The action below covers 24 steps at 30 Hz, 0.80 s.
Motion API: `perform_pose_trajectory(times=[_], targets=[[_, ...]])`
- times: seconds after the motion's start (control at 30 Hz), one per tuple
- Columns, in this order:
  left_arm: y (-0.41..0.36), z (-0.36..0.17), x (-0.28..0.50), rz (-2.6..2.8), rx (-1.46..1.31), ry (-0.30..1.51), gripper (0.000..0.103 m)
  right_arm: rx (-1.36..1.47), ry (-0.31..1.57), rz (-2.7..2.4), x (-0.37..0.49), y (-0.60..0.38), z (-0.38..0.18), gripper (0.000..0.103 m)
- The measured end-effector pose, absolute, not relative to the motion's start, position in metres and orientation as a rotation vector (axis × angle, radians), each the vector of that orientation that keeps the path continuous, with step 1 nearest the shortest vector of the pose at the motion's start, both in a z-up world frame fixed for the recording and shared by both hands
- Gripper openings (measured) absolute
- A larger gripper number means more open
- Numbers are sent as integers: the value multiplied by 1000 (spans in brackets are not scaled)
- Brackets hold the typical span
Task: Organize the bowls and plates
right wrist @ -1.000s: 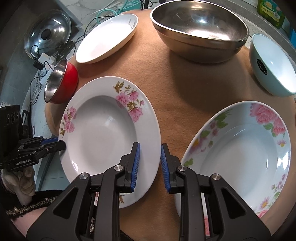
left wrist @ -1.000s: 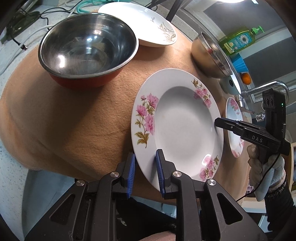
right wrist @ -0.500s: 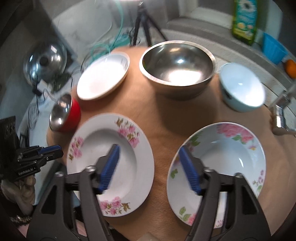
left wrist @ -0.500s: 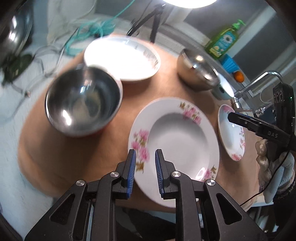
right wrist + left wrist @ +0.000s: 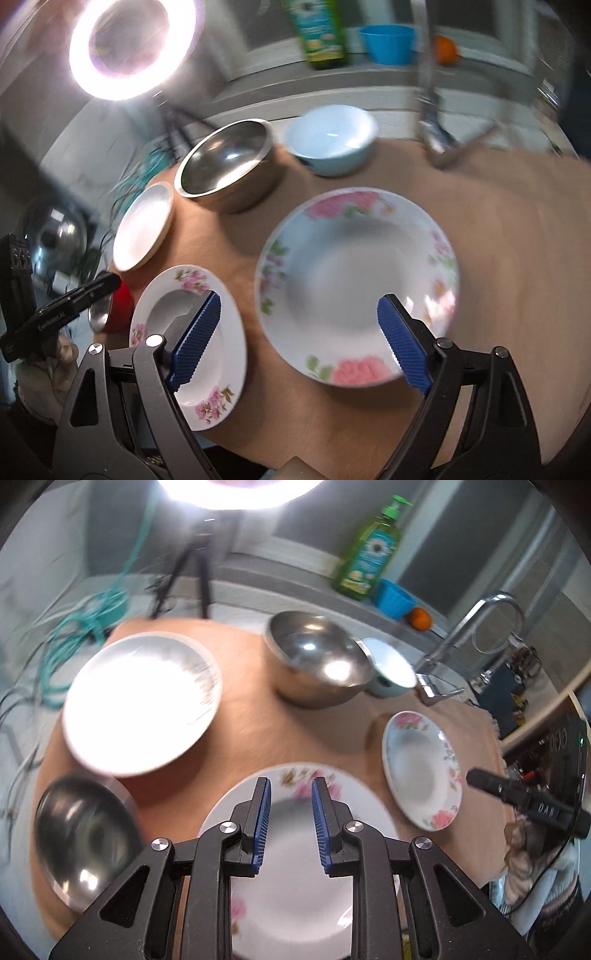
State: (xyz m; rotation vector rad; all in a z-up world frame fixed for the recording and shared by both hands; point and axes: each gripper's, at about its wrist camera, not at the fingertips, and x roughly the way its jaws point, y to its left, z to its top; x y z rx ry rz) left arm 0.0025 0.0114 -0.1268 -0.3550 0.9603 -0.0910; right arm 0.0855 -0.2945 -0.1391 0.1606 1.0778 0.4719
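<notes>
Dishes lie on a tan cloth (image 5: 240, 716). My left gripper (image 5: 290, 794) is open and empty, above a pink-flowered plate (image 5: 295, 886), which also shows in the right wrist view (image 5: 192, 332). My right gripper (image 5: 299, 314) is wide open and empty, over a second flowered plate (image 5: 354, 280), which also shows in the left wrist view (image 5: 421, 768). A plain white plate (image 5: 140, 701), a large steel bowl (image 5: 317, 661), a light blue bowl (image 5: 332, 136) and a steel bowl with a red outside (image 5: 81, 842) stand around them.
A tap (image 5: 461, 635) stands at the right of the cloth. A green soap bottle (image 5: 369, 554), a blue cup (image 5: 395, 598) and an orange (image 5: 421, 618) are on the back ledge. A ring light (image 5: 129, 44) and teal cables (image 5: 74, 627) are at the left.
Both grippers have lifted and tilted up, so more of the room shows. My left gripper has opened a little. My right gripper opened wide and shifted over the right flowered plate.
</notes>
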Motion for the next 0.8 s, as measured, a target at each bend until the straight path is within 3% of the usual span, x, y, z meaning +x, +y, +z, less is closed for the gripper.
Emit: perform_pose_trajectory(times=[0.43, 0.8], targets=[[-27, -129, 68, -329, -336, 1008, 28, 361, 1066, 263, 62, -349, -160, 63], [-74, -143, 77, -322, -396, 1079, 28, 309, 1083, 313, 99, -394, -162, 61]])
